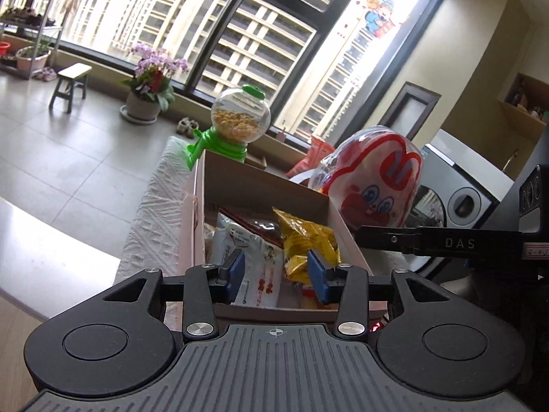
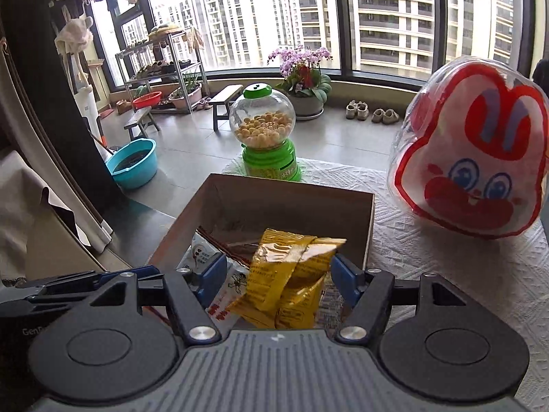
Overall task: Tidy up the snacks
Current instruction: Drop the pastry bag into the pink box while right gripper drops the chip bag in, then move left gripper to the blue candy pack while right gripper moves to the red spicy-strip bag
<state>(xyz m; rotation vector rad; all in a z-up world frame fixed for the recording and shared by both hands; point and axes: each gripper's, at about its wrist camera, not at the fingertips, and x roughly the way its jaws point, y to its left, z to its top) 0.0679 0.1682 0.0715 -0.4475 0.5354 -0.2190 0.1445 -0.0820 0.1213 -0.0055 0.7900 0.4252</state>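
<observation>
An open cardboard box (image 1: 260, 178) (image 2: 291, 206) stands on a table under a white textured cloth (image 2: 429, 274). Inside it lie a white snack packet (image 1: 254, 250) (image 2: 202, 250) and yellow snack packs (image 1: 308, 240) (image 2: 288, 274). My left gripper (image 1: 277, 274) hovers open over the box's near end, its blue pads apart above the white packet. My right gripper (image 2: 278, 276) is open around the yellow packs, its left pad clear of them. In the left wrist view, one of the right gripper's fingers (image 1: 384, 238) reaches in from the right.
A green candy dispenser (image 1: 240, 116) (image 2: 262, 120) with yellow balls stands just behind the box. A clear rabbit-face bag (image 1: 374, 178) (image 2: 473, 151) sits to the box's right. Beyond the table are a potted orchid (image 2: 302, 68), stools, a blue basin (image 2: 133, 164) and a washing machine (image 1: 459, 199).
</observation>
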